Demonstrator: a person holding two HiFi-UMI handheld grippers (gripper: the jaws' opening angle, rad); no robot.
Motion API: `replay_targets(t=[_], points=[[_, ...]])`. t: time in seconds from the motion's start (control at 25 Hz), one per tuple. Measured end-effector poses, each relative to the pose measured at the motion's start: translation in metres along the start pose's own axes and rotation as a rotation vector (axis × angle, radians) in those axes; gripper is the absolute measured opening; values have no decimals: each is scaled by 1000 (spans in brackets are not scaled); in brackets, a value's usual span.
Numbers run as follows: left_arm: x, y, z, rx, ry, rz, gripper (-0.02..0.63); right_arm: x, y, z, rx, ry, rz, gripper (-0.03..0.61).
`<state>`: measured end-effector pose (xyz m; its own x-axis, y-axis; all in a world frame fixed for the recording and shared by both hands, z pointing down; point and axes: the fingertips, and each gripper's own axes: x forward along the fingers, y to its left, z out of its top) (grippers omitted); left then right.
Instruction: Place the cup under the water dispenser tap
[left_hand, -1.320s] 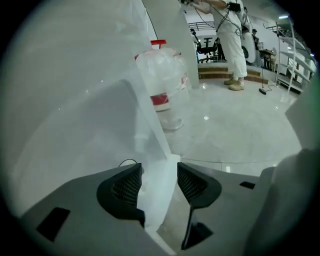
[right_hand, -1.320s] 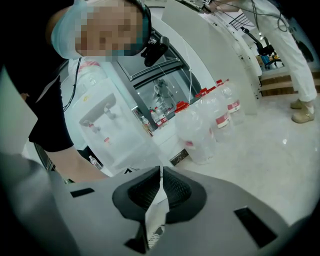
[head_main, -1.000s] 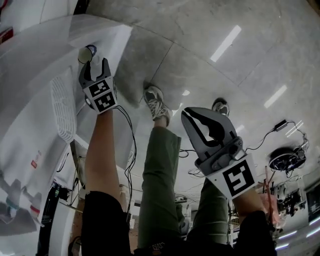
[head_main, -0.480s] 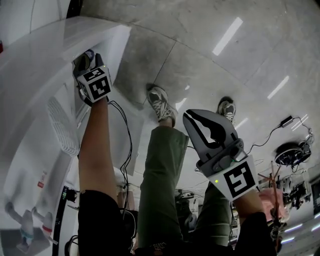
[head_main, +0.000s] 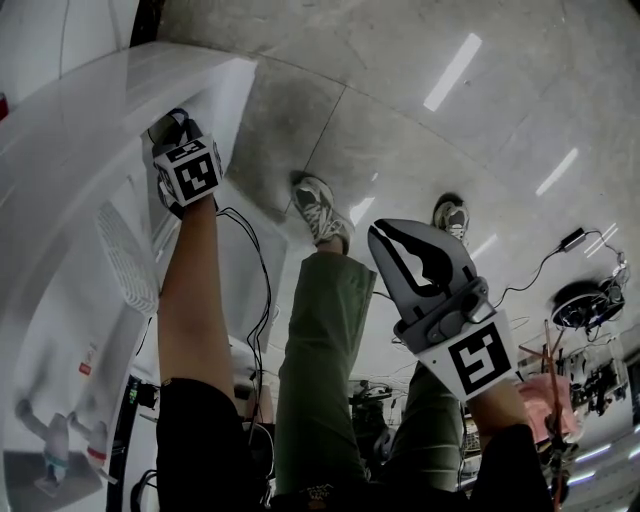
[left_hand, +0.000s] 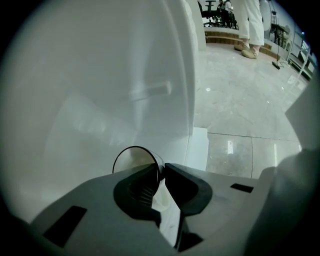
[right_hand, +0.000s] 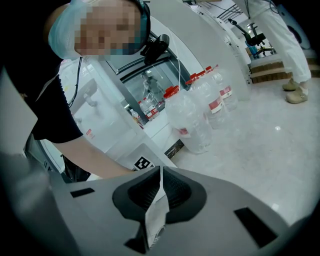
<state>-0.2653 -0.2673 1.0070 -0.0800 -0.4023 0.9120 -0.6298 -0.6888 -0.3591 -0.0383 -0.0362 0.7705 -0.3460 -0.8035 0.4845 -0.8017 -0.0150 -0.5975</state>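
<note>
Head view — the left gripper (head_main: 168, 128) sits in the upper left of the frame, tips against the white water dispenser (head_main: 80, 150), its marker cube facing the camera. The cup cannot be made out clearly here. A slotted grille (head_main: 125, 260) lies lower down on the dispenser's face, and two taps (head_main: 55, 440) show at the lower left, well apart from the gripper. The right gripper (head_main: 378, 232) is held at centre right above the grey tiled floor (head_main: 400, 130), beside the person's green trouser leg (head_main: 320, 350).

Left gripper view — the jaws have just been closing, and they now pinch the thin wall of a clear plastic cup (left_hand: 134, 159) at its rim, one pad inside and one outside. The cup is at lower centre, mouth towards the camera, close against the dispenser body (left_hand: 100, 90). Glossy floor at right.

Right gripper view — the jaw tips meet and nothing is between them; only a narrow sliver of background shows behind the tips. Beyond them: the person's bare forearm (right_hand: 75, 150) and clear bottles with red labels (right_hand: 200, 117) standing on the floor.
</note>
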Motion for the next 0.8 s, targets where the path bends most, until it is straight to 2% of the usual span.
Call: replay_targets(t=[0.12, 0.32, 0.44, 0.8], points=[[-10, -9, 2, 14, 5, -18, 60, -6, 2, 5, -9, 3, 12, 46], [-46, -31, 7, 119, -19, -75, 57, -23, 18, 27, -24, -15, 40, 46], [-71, -49, 11, 146, -31, -97, 57, -39, 24, 45, -54, -34, 68, 46], [-185, -119, 15, 217, -94, -194, 57, -120, 29, 82, -126, -42, 101, 46]])
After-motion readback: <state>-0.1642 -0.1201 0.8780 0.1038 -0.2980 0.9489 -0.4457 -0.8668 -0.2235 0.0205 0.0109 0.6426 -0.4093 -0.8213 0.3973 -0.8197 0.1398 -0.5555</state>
